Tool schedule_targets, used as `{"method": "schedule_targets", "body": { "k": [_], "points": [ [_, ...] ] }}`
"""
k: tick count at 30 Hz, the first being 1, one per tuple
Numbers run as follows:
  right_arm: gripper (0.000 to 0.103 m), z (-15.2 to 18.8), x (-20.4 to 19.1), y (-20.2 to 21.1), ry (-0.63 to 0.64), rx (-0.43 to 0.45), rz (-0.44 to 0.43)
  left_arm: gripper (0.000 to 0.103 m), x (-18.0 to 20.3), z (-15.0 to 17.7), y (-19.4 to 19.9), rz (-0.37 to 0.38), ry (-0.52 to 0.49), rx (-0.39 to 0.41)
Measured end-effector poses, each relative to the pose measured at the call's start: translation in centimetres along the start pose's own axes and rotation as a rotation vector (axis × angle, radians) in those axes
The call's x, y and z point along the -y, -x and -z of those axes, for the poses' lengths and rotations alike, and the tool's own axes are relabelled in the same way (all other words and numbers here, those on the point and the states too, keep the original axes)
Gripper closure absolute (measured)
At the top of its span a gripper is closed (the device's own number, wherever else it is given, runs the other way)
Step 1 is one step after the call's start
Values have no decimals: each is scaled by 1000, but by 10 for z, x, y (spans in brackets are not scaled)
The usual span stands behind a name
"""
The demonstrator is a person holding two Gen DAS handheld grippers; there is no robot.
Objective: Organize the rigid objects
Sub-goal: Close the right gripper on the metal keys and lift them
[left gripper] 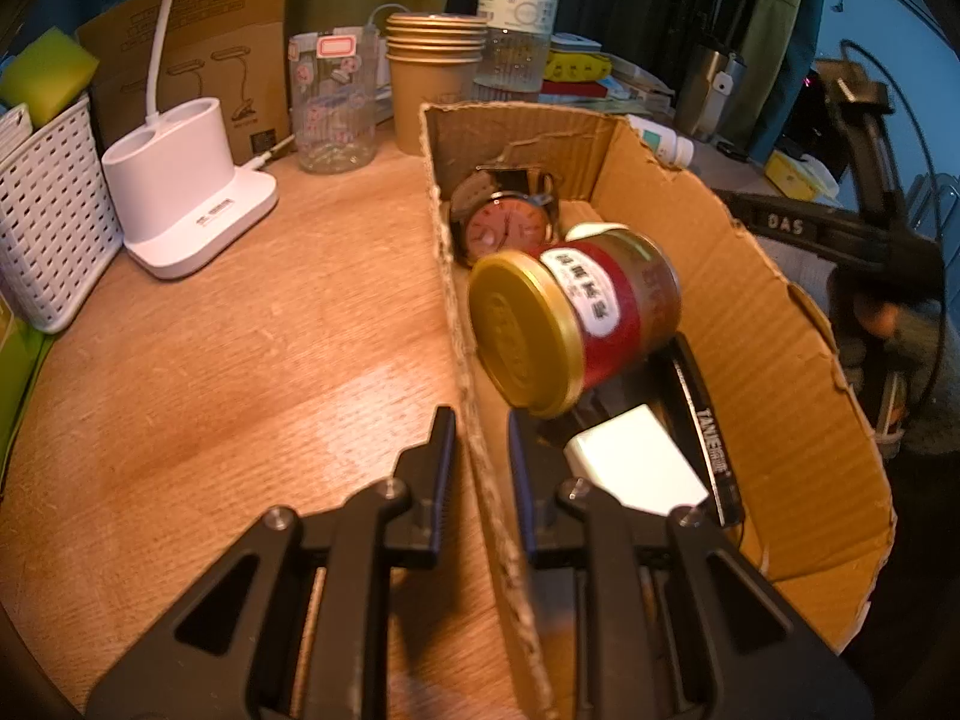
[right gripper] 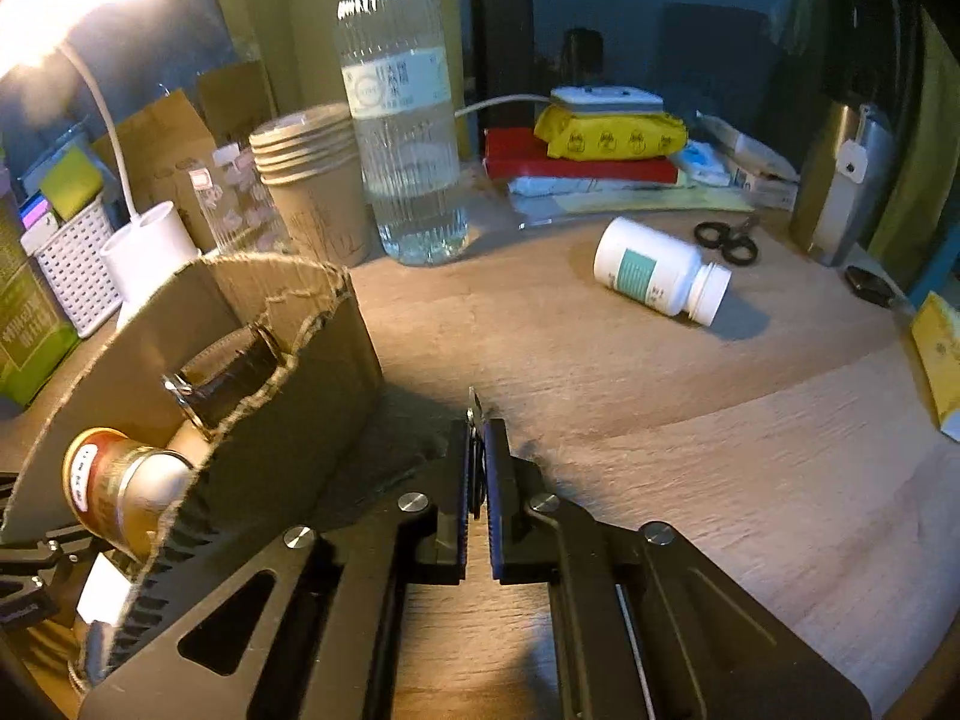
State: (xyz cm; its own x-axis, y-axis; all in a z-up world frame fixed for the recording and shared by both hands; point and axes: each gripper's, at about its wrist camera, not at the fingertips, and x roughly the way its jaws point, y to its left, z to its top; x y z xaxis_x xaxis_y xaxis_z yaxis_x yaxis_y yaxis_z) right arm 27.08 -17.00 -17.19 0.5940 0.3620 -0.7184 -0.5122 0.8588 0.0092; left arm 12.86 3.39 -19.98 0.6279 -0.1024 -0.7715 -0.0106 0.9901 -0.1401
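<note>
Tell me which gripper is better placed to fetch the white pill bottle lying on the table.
Right. The right gripper faces the pill bottle across bare table, though its jaws are shut. The left gripper straddles the cardboard box wall.

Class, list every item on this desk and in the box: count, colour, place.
cardboard box: one, brown, on wooden table
jar: one, red label, gold lid, sideways in box
watch: one, pinkish dial, box's far end
white block: one, box's near end
pill bottle: one, white, lying on table
water bottle: one, clear, upright behind box
paper cups: one stack, brown, beside water bottle
scissors: one, black handles, far table edge
left tool: black, clamped on box wall
right tool: black, shut on thin object
</note>
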Motion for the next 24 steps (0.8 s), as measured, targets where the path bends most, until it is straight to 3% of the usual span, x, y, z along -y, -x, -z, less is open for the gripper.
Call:
{"method": "schedule_targets", "body": {
  "k": [24],
  "points": [
    [101,-18,-24,68,44,158,47,84,0,0,0,0,0,0]
  ]
}}
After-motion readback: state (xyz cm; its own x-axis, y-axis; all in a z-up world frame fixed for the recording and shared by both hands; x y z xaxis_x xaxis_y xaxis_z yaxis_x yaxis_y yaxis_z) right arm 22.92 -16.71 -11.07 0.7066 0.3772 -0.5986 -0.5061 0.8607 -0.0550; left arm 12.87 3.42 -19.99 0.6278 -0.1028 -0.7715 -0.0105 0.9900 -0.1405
